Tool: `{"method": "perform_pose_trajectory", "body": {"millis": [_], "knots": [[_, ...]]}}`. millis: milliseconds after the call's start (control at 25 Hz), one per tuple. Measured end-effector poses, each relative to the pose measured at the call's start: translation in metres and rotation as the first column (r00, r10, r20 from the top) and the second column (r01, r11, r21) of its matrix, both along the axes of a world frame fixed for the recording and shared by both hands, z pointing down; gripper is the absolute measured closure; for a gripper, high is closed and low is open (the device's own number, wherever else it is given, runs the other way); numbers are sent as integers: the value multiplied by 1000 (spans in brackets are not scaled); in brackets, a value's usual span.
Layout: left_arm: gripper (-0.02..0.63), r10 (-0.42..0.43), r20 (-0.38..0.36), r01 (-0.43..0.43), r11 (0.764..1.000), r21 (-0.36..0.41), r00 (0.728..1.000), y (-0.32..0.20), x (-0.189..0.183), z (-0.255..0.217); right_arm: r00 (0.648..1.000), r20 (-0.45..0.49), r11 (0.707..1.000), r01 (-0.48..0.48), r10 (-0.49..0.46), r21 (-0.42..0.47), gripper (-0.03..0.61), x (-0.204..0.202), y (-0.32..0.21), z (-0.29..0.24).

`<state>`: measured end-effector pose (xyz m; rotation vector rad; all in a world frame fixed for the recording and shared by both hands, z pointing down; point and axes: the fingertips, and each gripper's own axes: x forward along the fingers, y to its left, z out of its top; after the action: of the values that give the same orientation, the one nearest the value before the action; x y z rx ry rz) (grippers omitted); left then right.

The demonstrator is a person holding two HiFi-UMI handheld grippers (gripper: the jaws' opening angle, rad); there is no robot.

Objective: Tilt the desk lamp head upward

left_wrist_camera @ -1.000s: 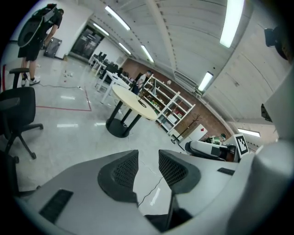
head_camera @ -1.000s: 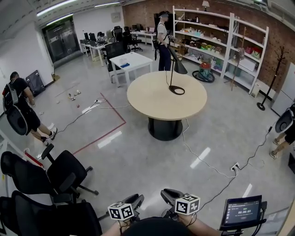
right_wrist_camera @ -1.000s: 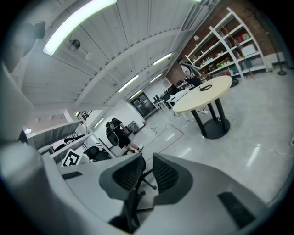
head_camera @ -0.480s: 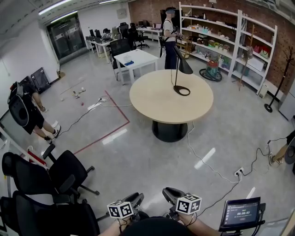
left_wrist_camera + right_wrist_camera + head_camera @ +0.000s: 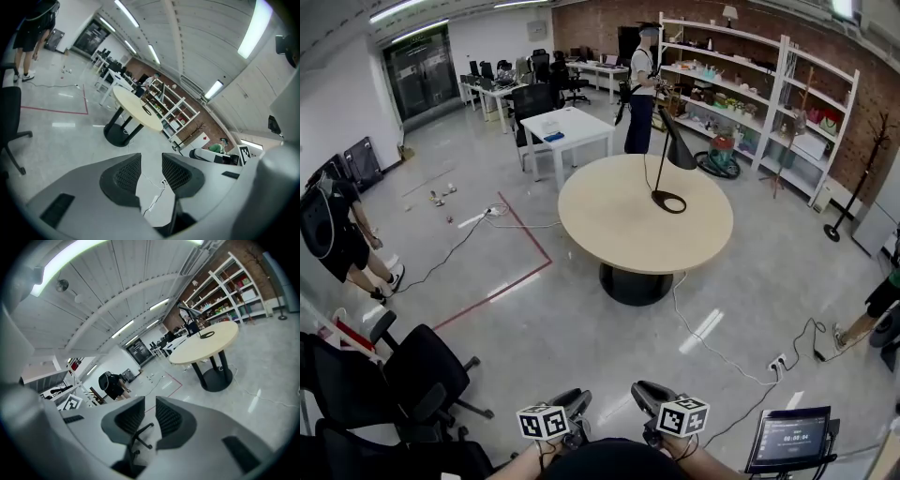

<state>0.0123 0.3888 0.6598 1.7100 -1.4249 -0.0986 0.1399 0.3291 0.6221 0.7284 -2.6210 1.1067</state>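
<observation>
Progress on tilting the desk lamp [image 5: 666,164] is nil as far as I can judge: I am not yet near it. It stands on the far half of the round tabletop [image 5: 609,225], its ring base flat on the wood, its thin stem rising to the dark cone of the lamp head [image 5: 681,150], which points downward at a slant. Nothing touches it.

Both tools are down by my body at the bottom of the head view, well apart from the tabletop, with a wide stretch of shiny floor [image 5: 581,319] and a trailing cable [image 5: 722,352] between me and it. The left tool [image 5: 151,171] has its jaws a little way apart, and only floor shows through the gap, so it is empty. The right tool [image 5: 150,416] is the same, with a narrow gap and nothing pinched; the office chair [image 5: 427,366] seen past it is far behind.

Everything is left to do, I reckon: cross the floor, reach over the tabletop, take the lamp head with one tool, perhaps steadying the base with the other, and swing the cone upward.
</observation>
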Motion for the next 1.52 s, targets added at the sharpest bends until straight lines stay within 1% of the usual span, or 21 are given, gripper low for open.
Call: {"method": "perform_pose_trajectory", "body": {"millis": [200,280,440,560,760,880,1080,1200,1280,1520], "knots": [[469,90,-6,-90,996,27,996,-26,-22,-1,997,-32,998,-66,66,-4,505,-29,-13,4],[469,108,-12,-108,994,20,994,-29,-38,7,996,-43,997,-73,72,-13,505,-46,-13,10],[469,131,18,-131,991,0,991,-29,-69,17,994,-62,996,-87,85,-36,505,-69,-12,15],[469,127,0,-127,992,-7,992,-29,-83,21,992,-80,994,-101,97,-46,505,-78,-15,15],[469,128,-38,-129,992,-15,991,-35,-91,31,992,-109,996,-75,68,-56,505,-102,-21,25],[469,121,-32,-121,993,-14,992,-44,-99,30,993,-100,996,-64,57,-69,505,-114,-33,27],[469,52,2,-52,998,-26,999,-69,-139,27,998,-64,997,-24,18,-79,505,-146,-68,25],[469,30,20,-30,999,-33,999,-89,-157,26,999,-50,997,13,-17,-79,505,-167,-90,26],[469,28,25,-27,999,-40,999,-107,-162,29,999,-38,996,20,-23,-81,505,-174,-111,28],[469,61,42,-60,997,-41,997,-175,-162,28,1000,-13,993,-13,12,-114,505,-174,-176,34]]}}
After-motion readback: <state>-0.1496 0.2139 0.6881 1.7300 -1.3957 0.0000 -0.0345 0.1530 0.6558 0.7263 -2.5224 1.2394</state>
